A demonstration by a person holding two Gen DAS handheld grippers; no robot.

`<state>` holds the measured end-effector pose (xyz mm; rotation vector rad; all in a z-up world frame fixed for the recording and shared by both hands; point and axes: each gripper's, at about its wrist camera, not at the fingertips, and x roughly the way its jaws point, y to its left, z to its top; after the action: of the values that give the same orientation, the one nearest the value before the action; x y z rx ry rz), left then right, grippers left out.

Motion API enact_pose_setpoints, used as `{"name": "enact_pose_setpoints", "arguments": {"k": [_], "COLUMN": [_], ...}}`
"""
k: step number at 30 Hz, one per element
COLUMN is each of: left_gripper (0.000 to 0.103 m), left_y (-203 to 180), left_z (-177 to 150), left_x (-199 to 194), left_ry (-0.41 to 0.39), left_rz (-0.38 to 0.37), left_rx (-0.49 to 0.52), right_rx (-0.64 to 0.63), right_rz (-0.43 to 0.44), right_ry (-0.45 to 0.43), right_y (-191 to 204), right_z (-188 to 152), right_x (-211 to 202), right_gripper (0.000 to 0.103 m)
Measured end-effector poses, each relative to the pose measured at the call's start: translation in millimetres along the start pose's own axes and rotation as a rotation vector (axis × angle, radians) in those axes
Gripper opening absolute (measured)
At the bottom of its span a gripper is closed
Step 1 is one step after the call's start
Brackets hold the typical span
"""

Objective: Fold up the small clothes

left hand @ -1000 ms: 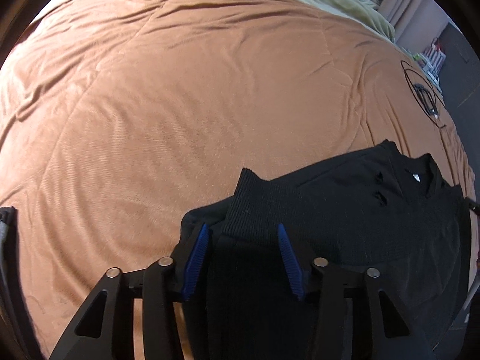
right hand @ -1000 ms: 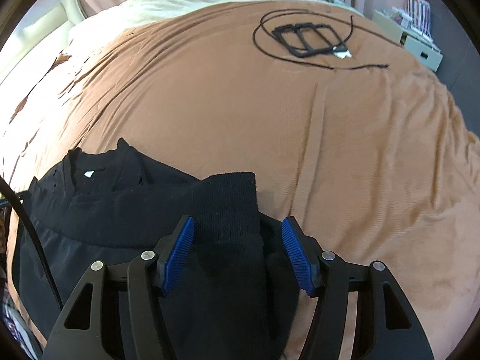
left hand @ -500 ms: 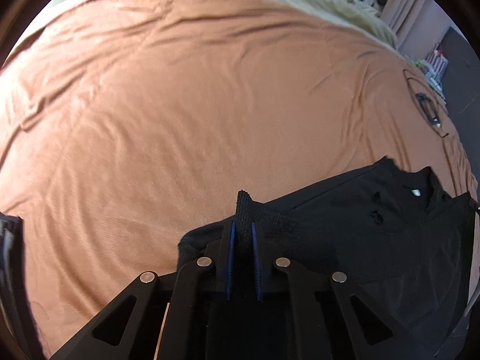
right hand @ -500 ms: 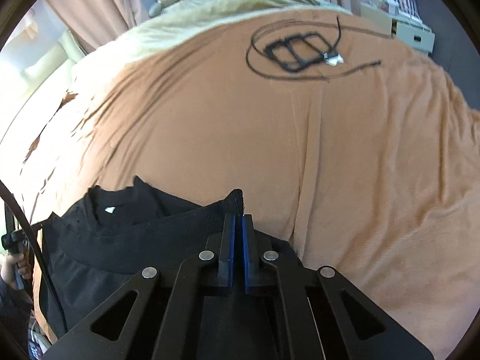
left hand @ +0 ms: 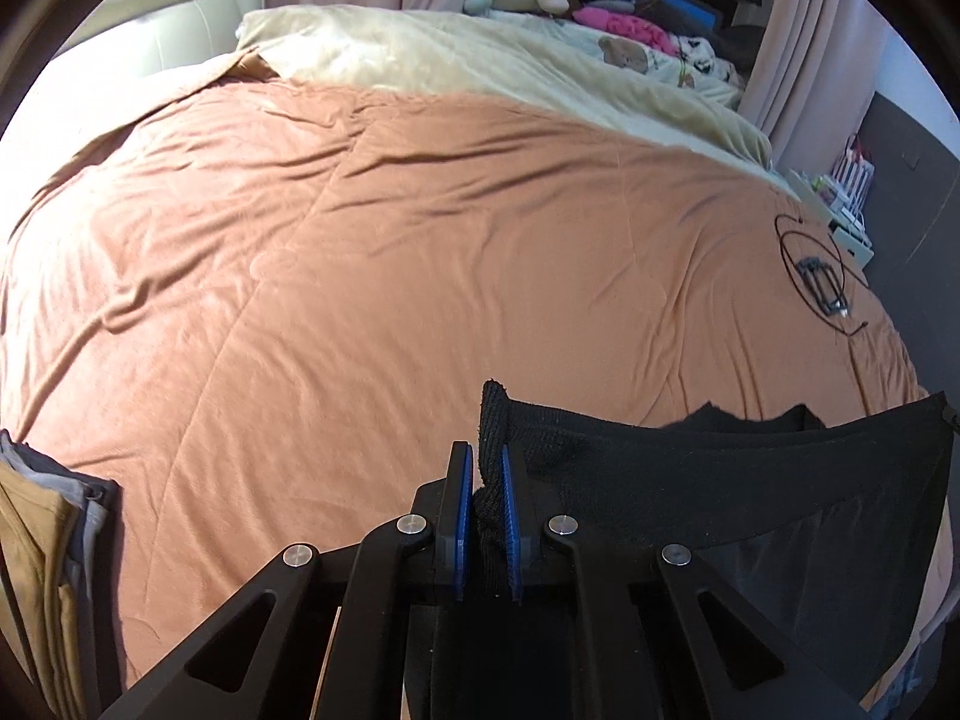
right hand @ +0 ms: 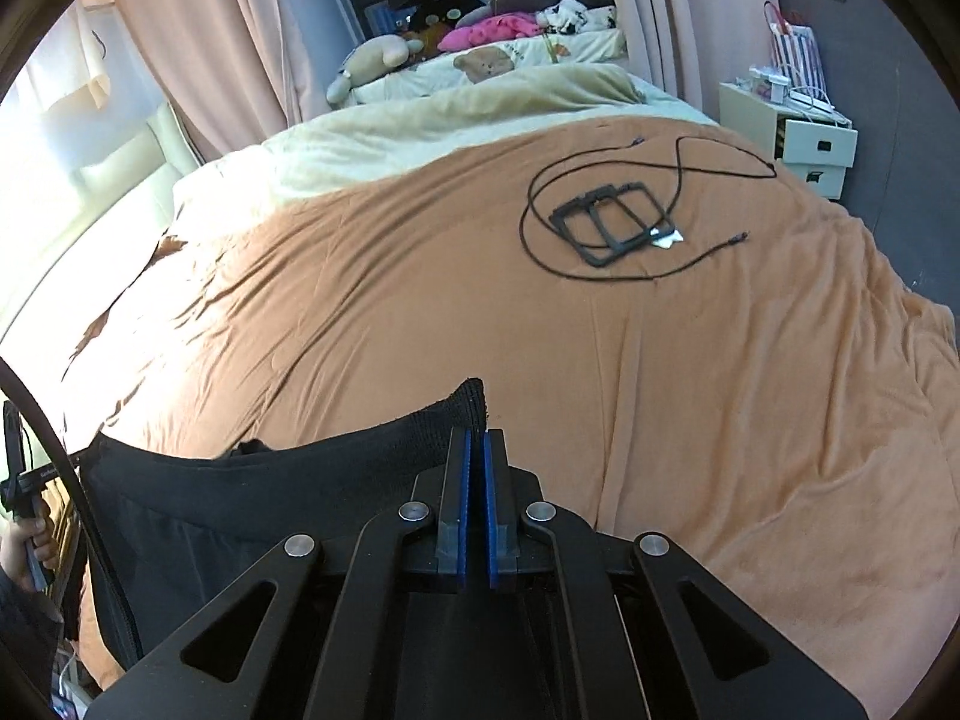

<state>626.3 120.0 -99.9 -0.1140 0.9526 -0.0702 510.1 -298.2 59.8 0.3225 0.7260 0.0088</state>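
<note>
A black garment (left hand: 750, 498) with ribbed cuffs hangs stretched between my two grippers above the brown bedspread (left hand: 372, 276). My left gripper (left hand: 485, 456) is shut on one ribbed corner, which sticks up between the blue pads. In the right wrist view my right gripper (right hand: 477, 441) is shut on the other ribbed corner, and the black garment (right hand: 252, 492) runs off to the left and sags below. Its lower part is hidden behind the gripper bodies.
A stack of folded clothes (left hand: 42, 546) lies at the bed's near left edge. Black frames with a looped cable (right hand: 618, 222) lie on the far right of the bedspread (right hand: 420, 300). A cream blanket (left hand: 480, 66), soft toys and a bedside drawer unit (right hand: 798, 132) stand beyond. A hand (right hand: 24, 546) shows at far left.
Both grippers went from open around the garment's ribbed corners to shut on them, then rose, lifting the garment's edge off the bed. Both views tilted up, bringing the room beyond into sight.
</note>
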Motion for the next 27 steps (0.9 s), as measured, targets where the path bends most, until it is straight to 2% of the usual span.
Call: {"name": "enact_pose_setpoints", "arguments": {"k": [6, 14, 17, 19, 20, 22, 23, 24, 27], "left_gripper": [0.01, 0.01, 0.012, 0.013, 0.013, 0.015, 0.017, 0.019, 0.031], "left_y": [-1, -4, -2, -1, 1, 4, 7, 9, 12], "left_z": [10, 8, 2, -2, -6, -11, -14, -17, -24], "left_x": [11, 65, 88, 100, 104, 107, 106, 103, 91], "left_ry": [0.005, 0.076, 0.108, 0.144, 0.156, 0.17, 0.173, 0.173, 0.163], "left_rz": [0.009, 0.02, 0.019, 0.04, 0.055, 0.05, 0.044, 0.039, 0.038], "left_rx": [0.0, 0.007, 0.006, 0.003, -0.003, -0.017, -0.024, -0.031, -0.035], "right_rx": [0.007, 0.013, 0.014, 0.031, 0.039, 0.056, 0.057, 0.051, 0.021], "right_rz": [-0.019, -0.047, -0.081, -0.134, -0.151, -0.155, -0.156, -0.16, -0.155], "right_ry": [-0.005, 0.063, 0.106, 0.133, 0.14, 0.144, 0.136, 0.12, 0.094], "right_y": [-4, -14, -16, -18, -17, -20, -19, -18, -12], "right_z": [1, -4, -6, -5, -3, -2, -1, -2, -7], "right_x": [14, 66, 89, 100, 103, 103, 101, 96, 80], "right_gripper": [0.0, 0.0, 0.001, 0.003, 0.007, 0.029, 0.051, 0.065, 0.066]}}
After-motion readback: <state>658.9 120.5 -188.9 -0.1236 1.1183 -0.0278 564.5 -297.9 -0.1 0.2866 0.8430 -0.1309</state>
